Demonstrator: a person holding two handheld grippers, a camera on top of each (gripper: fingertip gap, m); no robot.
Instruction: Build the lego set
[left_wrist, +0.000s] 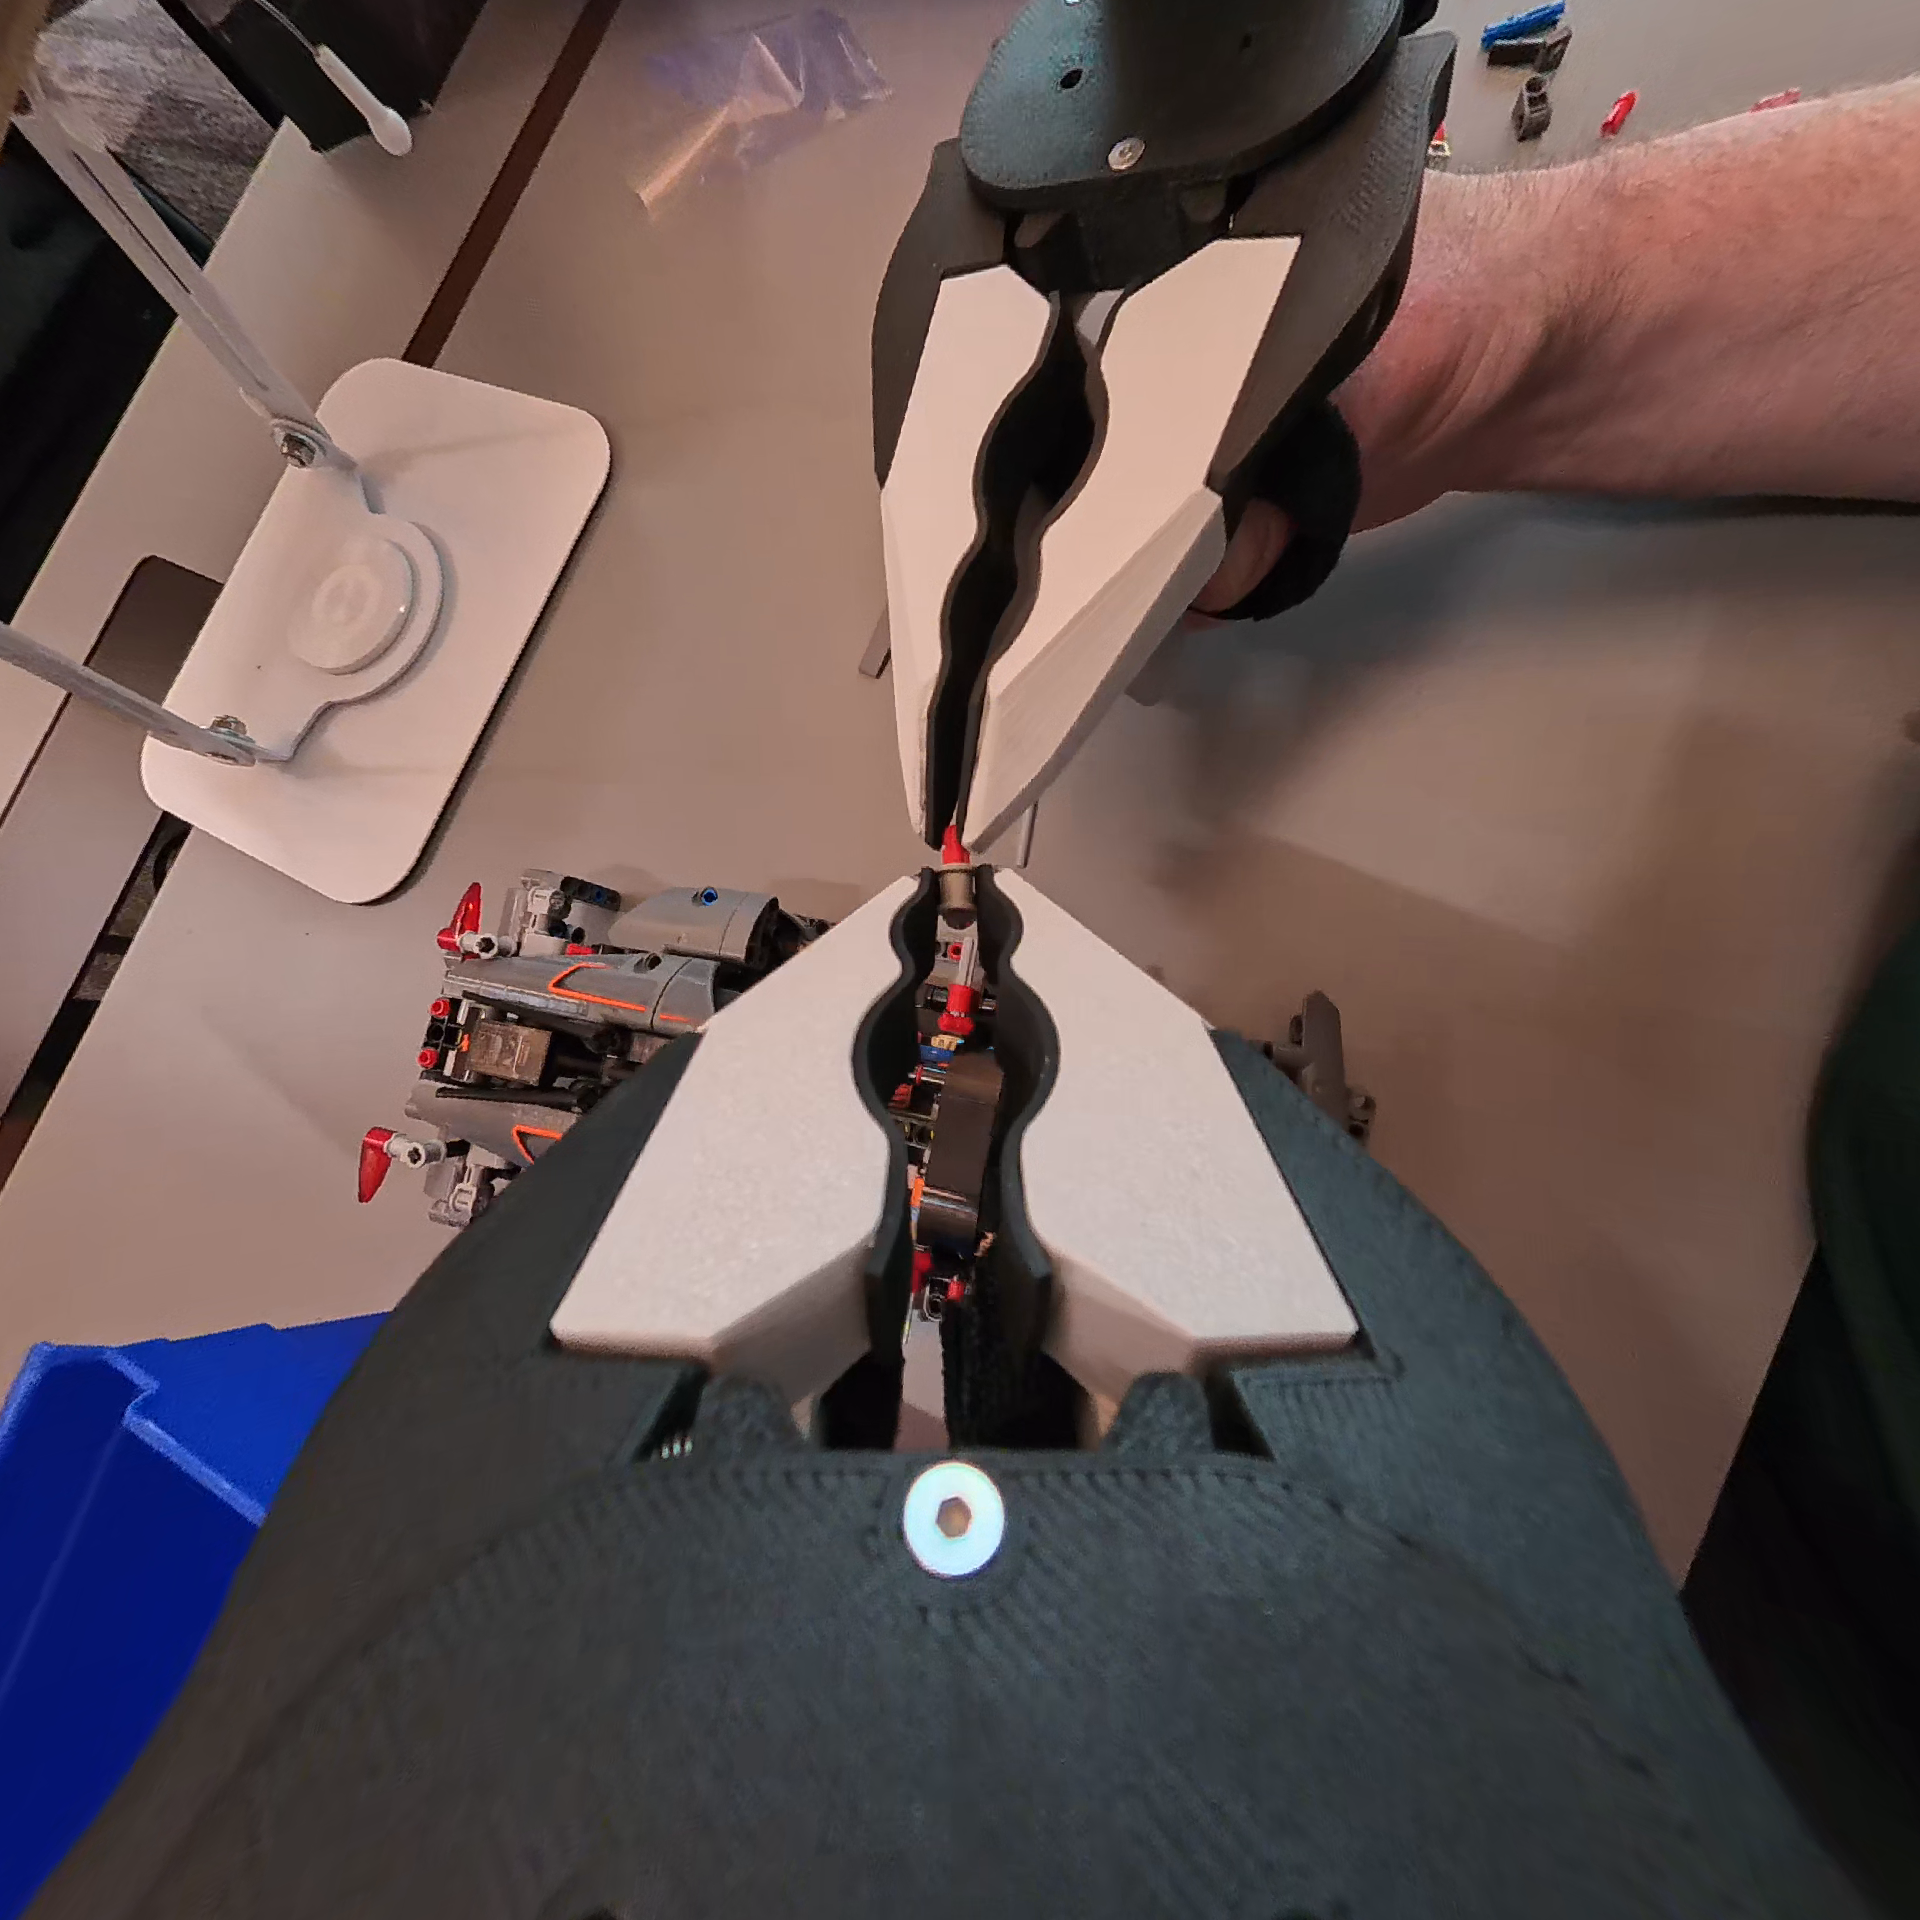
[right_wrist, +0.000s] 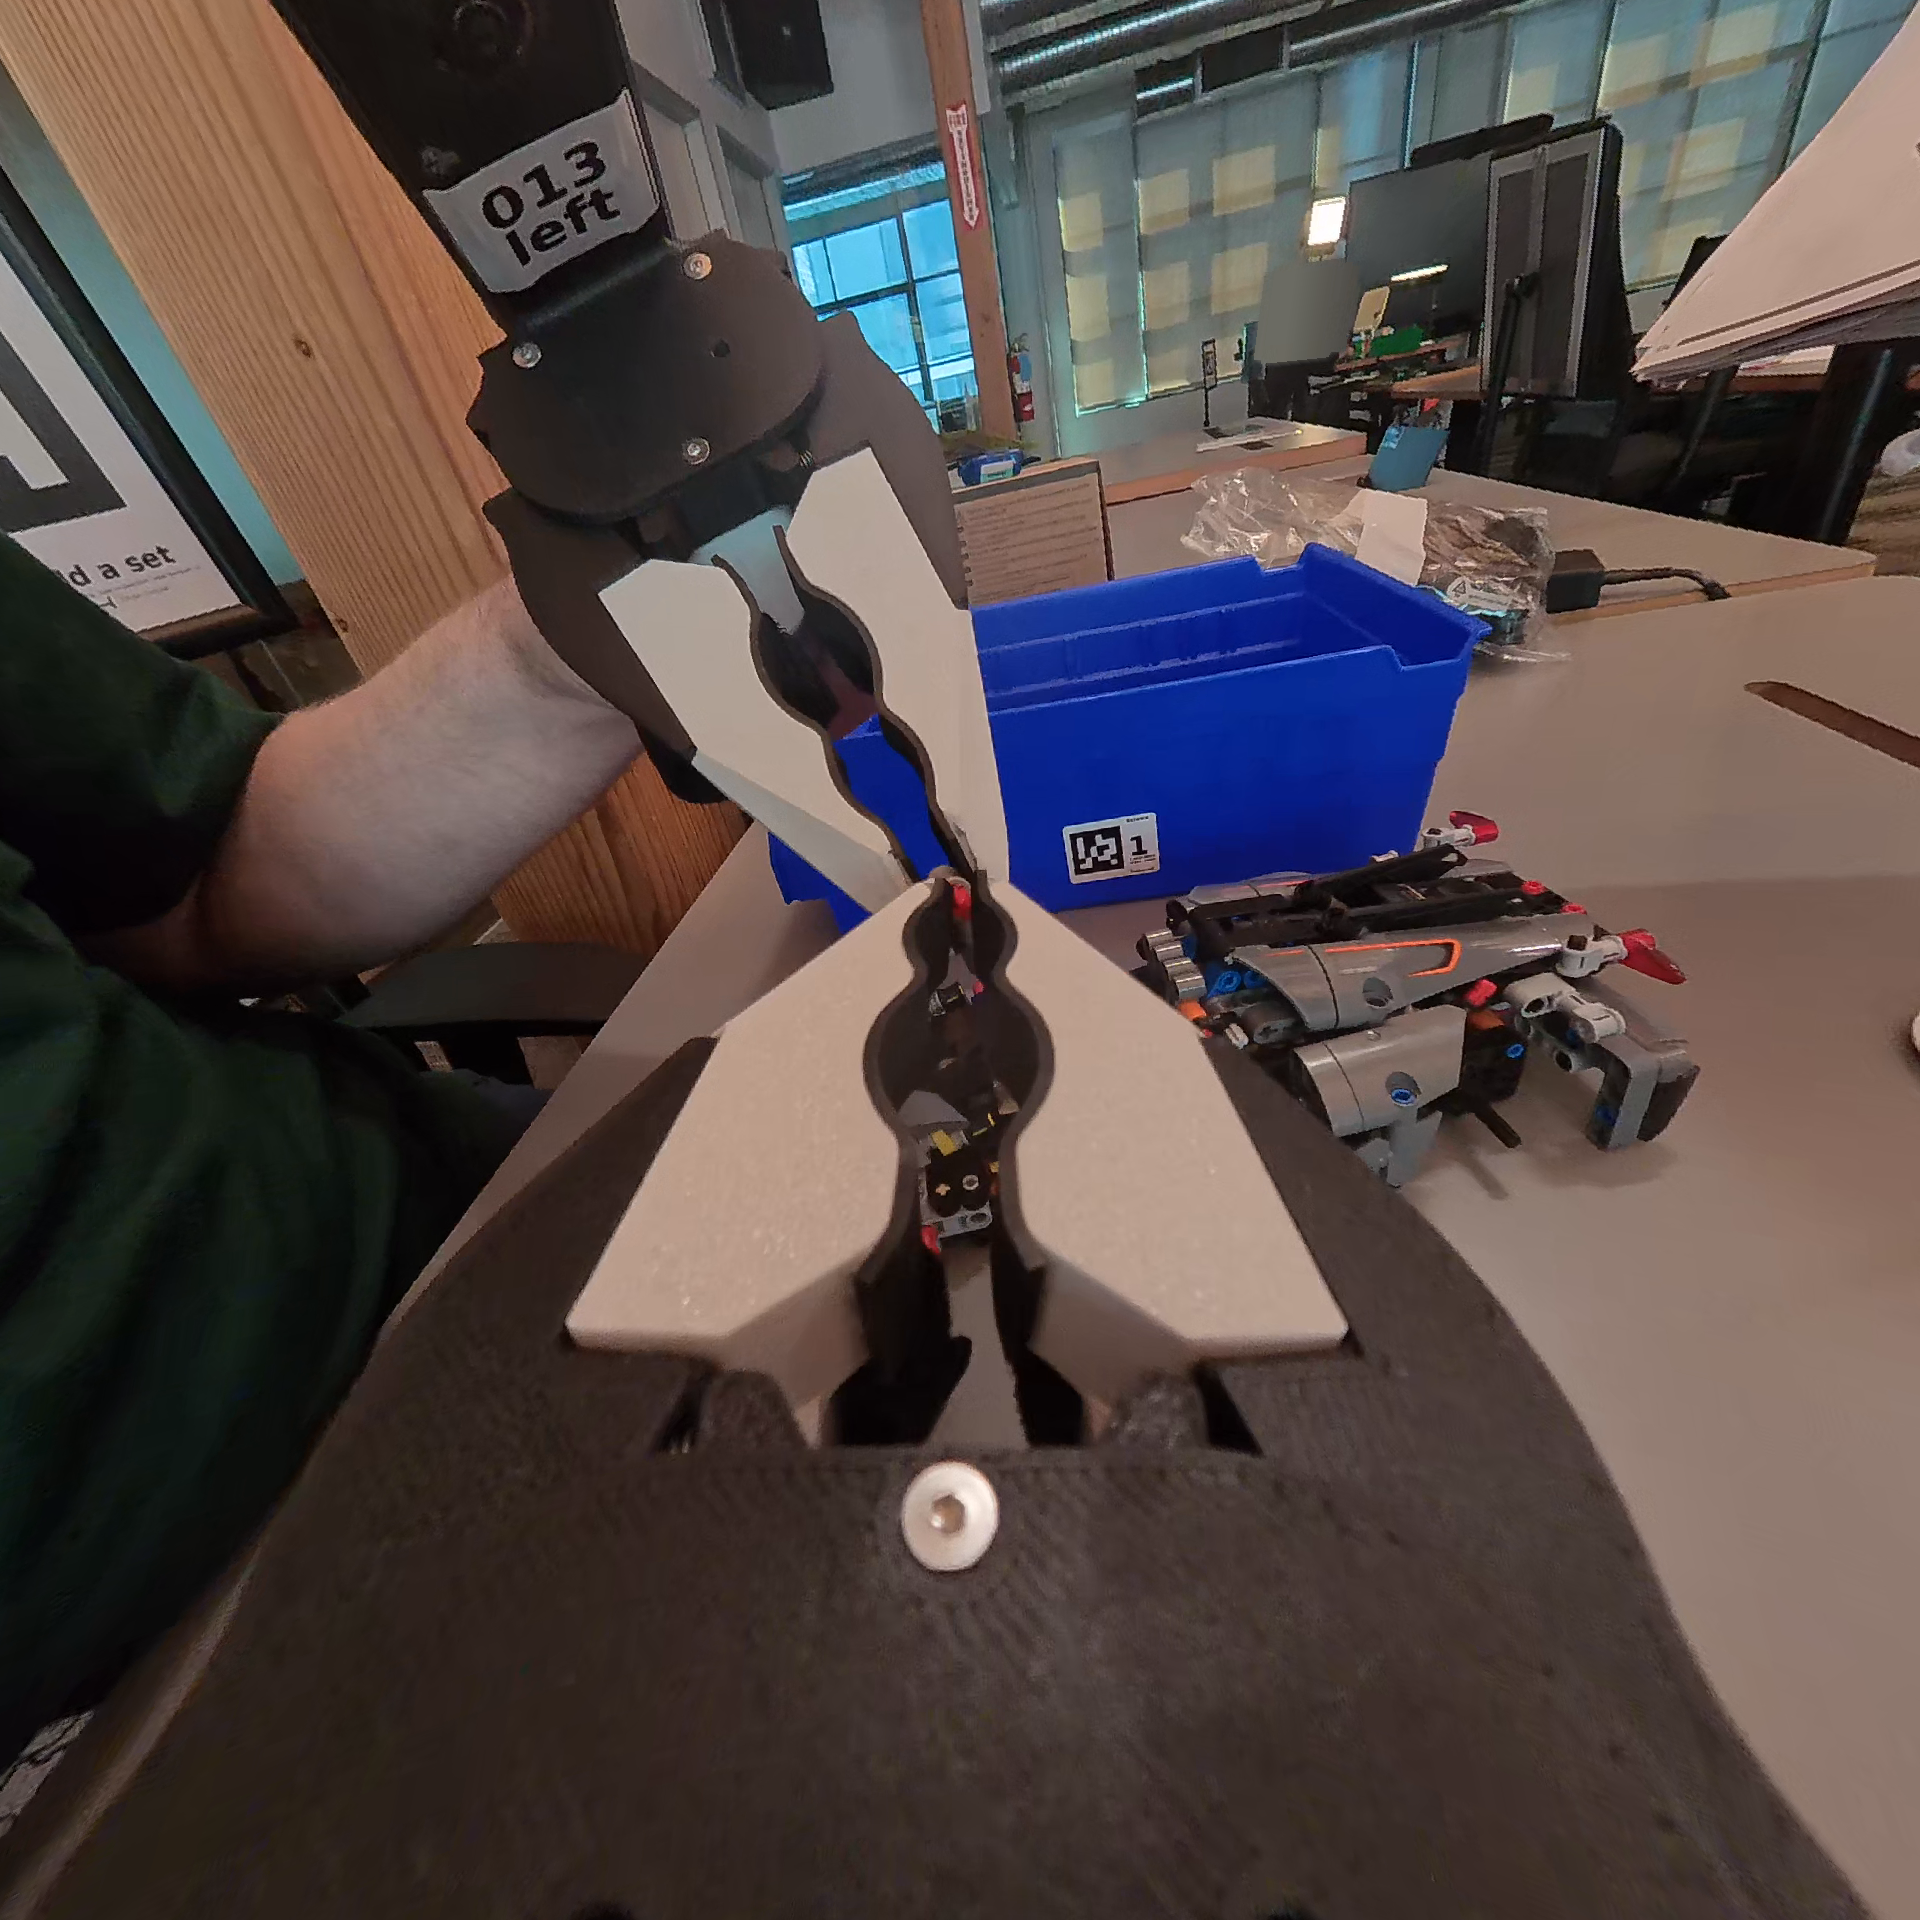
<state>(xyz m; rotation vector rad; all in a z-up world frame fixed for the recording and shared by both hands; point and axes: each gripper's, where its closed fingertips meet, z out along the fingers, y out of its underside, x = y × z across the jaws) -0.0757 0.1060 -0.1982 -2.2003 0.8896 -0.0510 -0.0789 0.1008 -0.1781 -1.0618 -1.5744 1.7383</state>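
Tiny red pin (left_wrist: 951, 844) pinched tip to tip, up over the table (left_wrist: 1455, 831).

My right gripper (left_wrist: 948, 831) clamps its red end, my left gripper (left_wrist: 956, 883) grips the grey bushing (left_wrist: 956, 894) end; the grey lego spaceship (right_wrist: 1423, 997) sits just below, beside the blue bin (right_wrist: 1226, 717).

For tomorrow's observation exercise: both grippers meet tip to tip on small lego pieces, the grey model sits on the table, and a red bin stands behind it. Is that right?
Not quite: the bin is blue, not red, as the right wrist view shows. The rest holds: the left gripper and right gripper meet tip to tip on small lego pieces, and the grey model sits on the table.
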